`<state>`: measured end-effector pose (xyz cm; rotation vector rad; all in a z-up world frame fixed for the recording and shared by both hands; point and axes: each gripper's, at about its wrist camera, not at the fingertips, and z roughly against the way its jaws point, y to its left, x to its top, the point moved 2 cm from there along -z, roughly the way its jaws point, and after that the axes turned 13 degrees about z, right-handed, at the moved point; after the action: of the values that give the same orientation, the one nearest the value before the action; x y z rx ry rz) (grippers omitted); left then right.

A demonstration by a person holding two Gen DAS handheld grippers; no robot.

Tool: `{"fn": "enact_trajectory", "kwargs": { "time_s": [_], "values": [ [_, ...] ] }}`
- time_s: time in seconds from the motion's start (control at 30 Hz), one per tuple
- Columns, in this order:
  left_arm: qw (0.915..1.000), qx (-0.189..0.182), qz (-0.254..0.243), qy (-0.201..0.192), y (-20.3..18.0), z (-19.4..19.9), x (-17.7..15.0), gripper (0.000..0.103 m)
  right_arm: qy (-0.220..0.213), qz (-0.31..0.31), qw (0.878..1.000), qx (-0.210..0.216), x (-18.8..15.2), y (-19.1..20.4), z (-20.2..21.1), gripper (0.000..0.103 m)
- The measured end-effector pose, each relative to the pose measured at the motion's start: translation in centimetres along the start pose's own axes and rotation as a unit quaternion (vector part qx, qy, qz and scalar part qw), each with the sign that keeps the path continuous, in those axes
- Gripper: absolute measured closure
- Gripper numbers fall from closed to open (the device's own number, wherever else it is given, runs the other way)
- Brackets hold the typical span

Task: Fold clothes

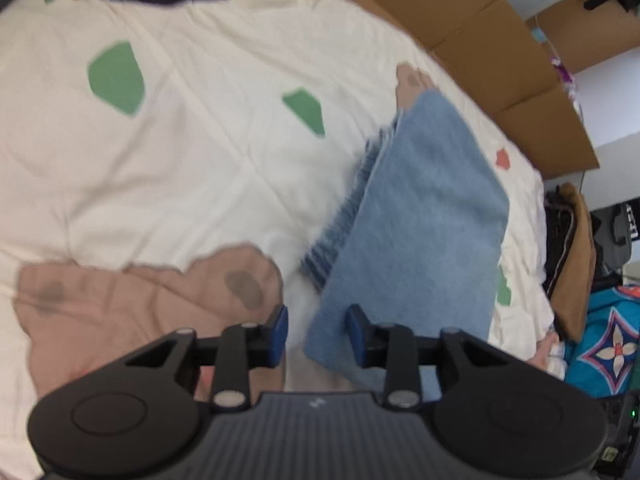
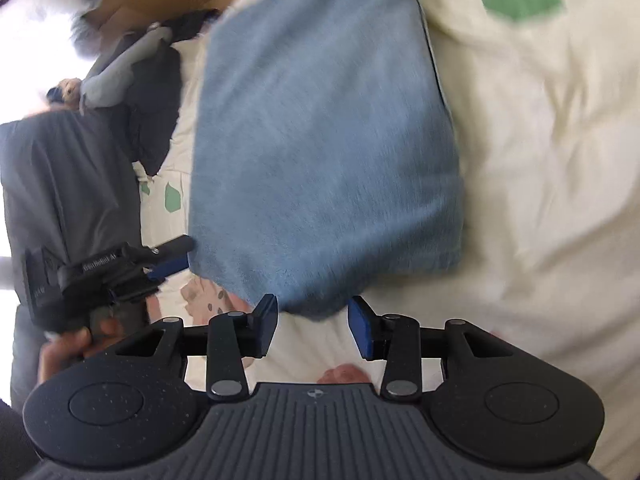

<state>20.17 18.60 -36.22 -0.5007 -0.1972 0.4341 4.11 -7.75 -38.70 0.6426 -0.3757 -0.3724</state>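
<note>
You hold both the left gripper (image 1: 316, 334) and the right gripper (image 2: 313, 327) released, jaws parted and empty just above the near edge of the folded blue towel (image 2: 324, 140), which lies flat on the cream bedspread (image 1: 180, 160), apparently let go because this fold looks finished.

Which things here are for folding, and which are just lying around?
For folding: blue towel, left claw, right claw.
Just lying around: white blanket, cardboard boxes, pink cloth, dark grey clothes.
</note>
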Motion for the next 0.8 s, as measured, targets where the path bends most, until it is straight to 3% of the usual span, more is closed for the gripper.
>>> {"fn": "enact_trajectory", "kwargs": {
  "time_s": [0.17,0.43,0.57,0.67,0.8],
  "values": [
    [0.9987,0.004,-0.045,-0.023,-2.7,1.1,2.2,0.069,-0.031,0.029,0.999,-0.032,1.8,-0.1,2.5,0.059],
    [0.9908,-0.005,-0.131,-0.031,-8.3,-1.2,2.3,0.069,-0.033,0.073,0.992,-0.095,3.9,-0.6,2.7,0.059],
    [0.9909,-0.037,-0.128,-0.020,-9.6,-3.4,2.3,0.069,-0.029,0.120,0.983,-0.136,5.4,-0.4,1.3,0.059],
    [0.9867,-0.015,-0.158,-0.035,-10.3,-5.1,2.3,0.069,-0.026,0.131,0.977,-0.165,6.7,-0.9,0.6,0.059],
    [0.9867,-0.022,-0.155,-0.044,-10.4,-6.6,2.9,0.070,-0.033,0.139,0.972,-0.188,9.1,-1.8,-0.2,0.059]
  ]
}}
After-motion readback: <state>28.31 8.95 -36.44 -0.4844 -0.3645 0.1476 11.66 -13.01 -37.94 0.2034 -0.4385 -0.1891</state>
